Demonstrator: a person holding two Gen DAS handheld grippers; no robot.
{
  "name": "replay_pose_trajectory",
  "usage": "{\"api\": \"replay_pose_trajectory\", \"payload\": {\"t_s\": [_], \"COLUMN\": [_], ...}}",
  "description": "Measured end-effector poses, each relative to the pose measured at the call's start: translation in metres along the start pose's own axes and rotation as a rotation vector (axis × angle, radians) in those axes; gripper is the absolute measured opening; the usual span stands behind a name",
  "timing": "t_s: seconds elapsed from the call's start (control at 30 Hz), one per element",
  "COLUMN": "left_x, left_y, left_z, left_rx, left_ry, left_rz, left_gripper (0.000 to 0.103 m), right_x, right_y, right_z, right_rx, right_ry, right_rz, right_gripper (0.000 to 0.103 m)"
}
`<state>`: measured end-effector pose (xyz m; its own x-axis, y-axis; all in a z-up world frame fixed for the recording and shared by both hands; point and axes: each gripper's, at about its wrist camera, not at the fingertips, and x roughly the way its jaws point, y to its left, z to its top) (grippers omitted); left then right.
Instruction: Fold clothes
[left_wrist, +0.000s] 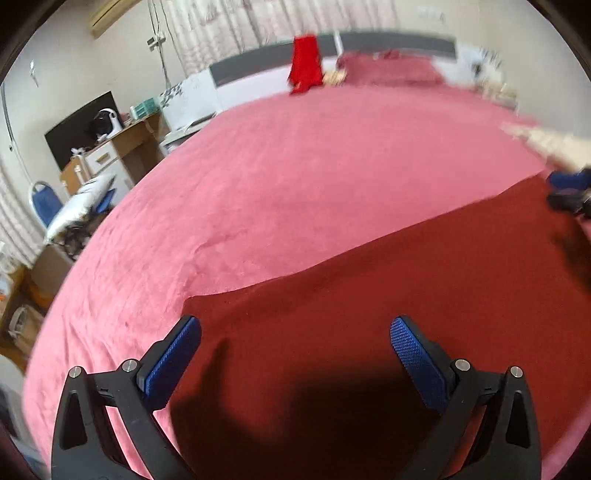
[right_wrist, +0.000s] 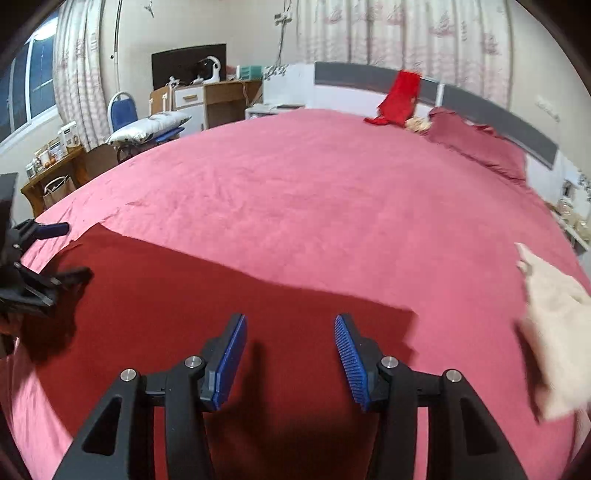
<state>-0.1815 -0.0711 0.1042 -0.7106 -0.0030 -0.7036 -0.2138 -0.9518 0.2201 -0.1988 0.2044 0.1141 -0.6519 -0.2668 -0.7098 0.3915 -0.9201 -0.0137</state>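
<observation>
A dark red flat cloth garment (left_wrist: 369, 288) lies spread on the near part of a bed covered with a pink plush blanket (left_wrist: 295, 166). Its far edge runs as a straight diagonal line across the blanket, and its left corner sits just beyond the left gripper (left_wrist: 295, 343).

The left gripper hangs over the near part of the garment with its jaws wide apart and nothing between the 2 blue ribbed pads (left_wrist: 415, 362); its shadow falls on the cloth below. The right gripper (right_wrist: 291, 343) hangs over the same garment, farther right, its jaws parted about halfway and nothing held between them. In the right wrist view the left gripper shows at the left edge, over the garment's left end.

A cream-coloured crumpled cloth (right_wrist: 554, 332) lies on the blanket to the right of the garment, apart from it. At the far end of the bed a bright red fabric piece (right_wrist: 400, 96) leans against the grey and white headboard (right_wrist: 354, 77), with a pink pillow (right_wrist: 480, 144) to its right. Beyond the bed on the left stand a blue chair (right_wrist: 123, 110) and a wooden desk (right_wrist: 221, 96).
</observation>
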Motion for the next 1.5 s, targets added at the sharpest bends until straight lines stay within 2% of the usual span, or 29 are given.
{"api": "replay_pose_trajectory", "payload": {"t_s": [0.1, 0.2, 0.27, 0.33, 0.37, 0.43, 0.47, 0.53, 0.63, 0.7, 0.77, 0.8, 0.87, 0.97, 1.0, 1.03, 1.13, 1.17, 1.3, 1.33, 1.37, 1.43, 1.5], "left_x": [0.009, 0.019, 0.020, 0.018, 0.017, 0.013, 0.013, 0.017, 0.019, 0.016, 0.010, 0.006, -0.006, -0.036, -0.047, -0.057, -0.084, -0.083, -0.063, -0.063, -0.067, -0.071, -0.076], "left_y": [0.013, 0.036, 0.037, 0.037, 0.036, 0.032, 0.030, 0.029, 0.026, 0.023, 0.022, 0.023, 0.026, 0.033, 0.034, 0.032, 0.018, 0.008, -0.028, -0.030, -0.028, -0.022, -0.018], "left_z": [-0.019, -0.028, -0.029, -0.030, -0.030, -0.032, -0.032, -0.031, -0.029, -0.029, -0.030, -0.032, -0.036, -0.046, -0.050, -0.053, -0.064, -0.069, -0.094, -0.100, -0.103, -0.107, -0.114], "left_rx": [-0.089, -0.191, -0.189, -0.187, -0.185, -0.181, -0.179, -0.175, -0.166, -0.157, -0.148, -0.141, -0.121, -0.078, -0.062, -0.052, -0.026, -0.001, 0.148, 0.170, 0.169, 0.176, 0.195], "left_ry": [-0.038, -0.028, -0.027, -0.031, -0.034, -0.038, -0.038, -0.039, -0.041, -0.042, -0.034, -0.027, -0.007, -0.004, -0.015, -0.035, -0.085, -0.067, 0.044, 0.042, 0.029, 0.067, 0.089], "left_rz": [-0.089, -0.192, -0.194, -0.190, -0.188, -0.180, -0.177, -0.173, -0.159, -0.143, -0.137, -0.136, -0.133, -0.092, -0.074, -0.078, -0.148, -0.161, -0.137, -0.128, -0.129, -0.146, -0.171], "left_gripper": [0.103, 0.103, 0.103, 0.103, 0.103, 0.103, 0.103, 0.103, 0.103, 0.103, 0.103, 0.103, 0.103, 0.103, 0.103, 0.103, 0.103, 0.103, 0.103, 0.103, 0.103, 0.103, 0.103], "right_x": [0.029, 0.028, 0.025, 0.018, 0.011, -0.011, -0.023, -0.035, -0.040, -0.036, -0.028, -0.030, -0.052, -0.071, -0.078, -0.085, -0.097, -0.091, -0.053, -0.040, -0.028, -0.022, -0.036], "right_y": [-0.017, -0.041, -0.057, -0.074, -0.080, -0.086, -0.072, -0.032, 0.037, 0.070, 0.097, 0.105, 0.108, 0.089, 0.081, 0.075, 0.072, 0.078, 0.110, 0.119, 0.130, 0.148, 0.154], "right_z": [-0.009, -0.021, -0.021, -0.021, -0.022, -0.022, -0.022, -0.023, -0.045, -0.064, -0.094, -0.109, -0.134, -0.142, -0.140, -0.133, -0.105, -0.093, -0.069, -0.068, -0.072, -0.093, -0.109], "right_rx": [0.010, 0.030, 0.077, 0.147, 0.204, 0.318, 0.291, 0.145, -0.074, -0.178, -0.290, -0.327, -0.324, -0.177, -0.115, -0.062, 0.074, 0.106, 0.105, 0.086, 0.057, -0.013, -0.053], "right_ry": [0.101, 0.060, 0.043, 0.038, 0.034, -0.015, -0.045, -0.053, -0.009, 0.041, 0.135, 0.138, 0.056, 0.134, 0.153, 0.129, 0.032, 0.029, 0.099, 0.126, 0.163, 0.218, 0.142], "right_rz": [-0.001, 0.022, 0.016, -0.097, -0.124, -0.069, -0.028, 0.011, 0.051, 0.034, -0.010, -0.045, -0.086, -0.035, -0.014, -0.008, 0.087, 0.124, 0.173, 0.174, 0.171, 0.140, 0.102], "right_gripper": [0.049, 0.049, 0.049, 0.050, 0.052, 0.053, 0.053, 0.053, 0.052, 0.052, 0.052, 0.052, 0.052, 0.053, 0.053, 0.053, 0.054, 0.054, 0.054, 0.054, 0.054, 0.057, 0.058]}}
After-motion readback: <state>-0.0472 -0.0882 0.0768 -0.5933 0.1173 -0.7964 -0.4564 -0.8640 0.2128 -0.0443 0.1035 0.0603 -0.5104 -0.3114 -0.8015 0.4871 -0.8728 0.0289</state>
